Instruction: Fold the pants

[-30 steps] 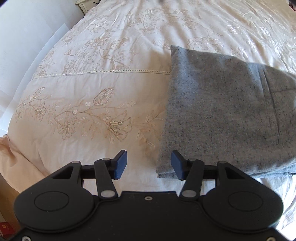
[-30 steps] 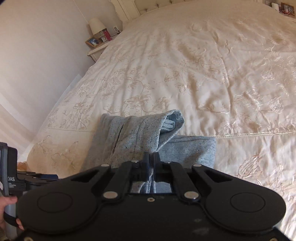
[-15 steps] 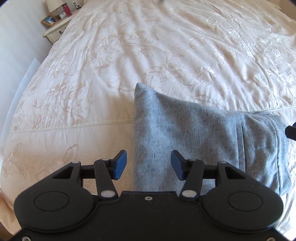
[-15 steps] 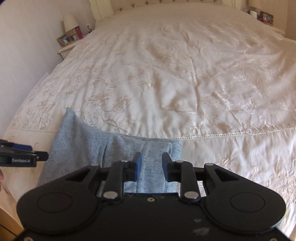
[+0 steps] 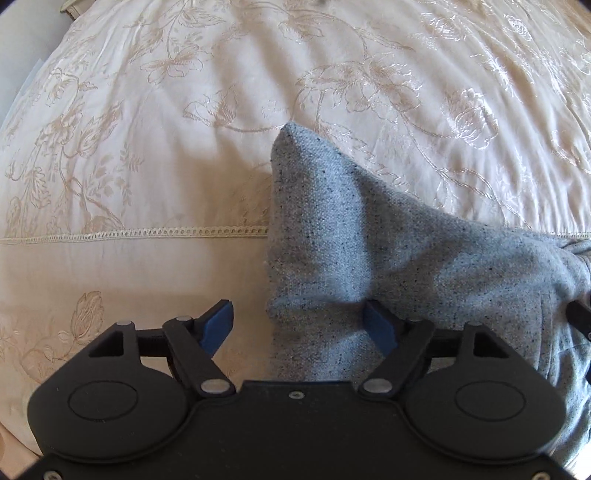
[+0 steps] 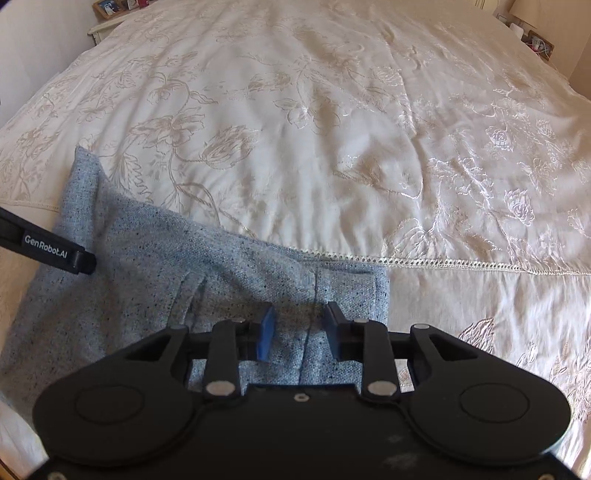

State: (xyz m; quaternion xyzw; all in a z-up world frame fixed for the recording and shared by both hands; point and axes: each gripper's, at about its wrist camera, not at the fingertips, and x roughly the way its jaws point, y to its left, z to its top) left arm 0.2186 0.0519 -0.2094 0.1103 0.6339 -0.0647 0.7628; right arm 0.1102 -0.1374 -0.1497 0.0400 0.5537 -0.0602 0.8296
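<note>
bed: cream floral-embroidered bedspread (image 6: 332, 147) | nightstand (image 6: 107, 27) far left by pale wall (image 6: 33, 48) | sunlit

The bed (image 6: 332, 129) is spread with a cream bedspread (image 5: 147, 147) embroidered all over with pale flowers and leaves, and a band of openwork lace trim (image 5: 147, 232) runs across it near the foot. Lying directly on it are the grey flecked pants (image 6: 184, 266), folded into a compact bundle that crosses the lace band, one corner (image 5: 291, 136) pointing up the bed.
</note>
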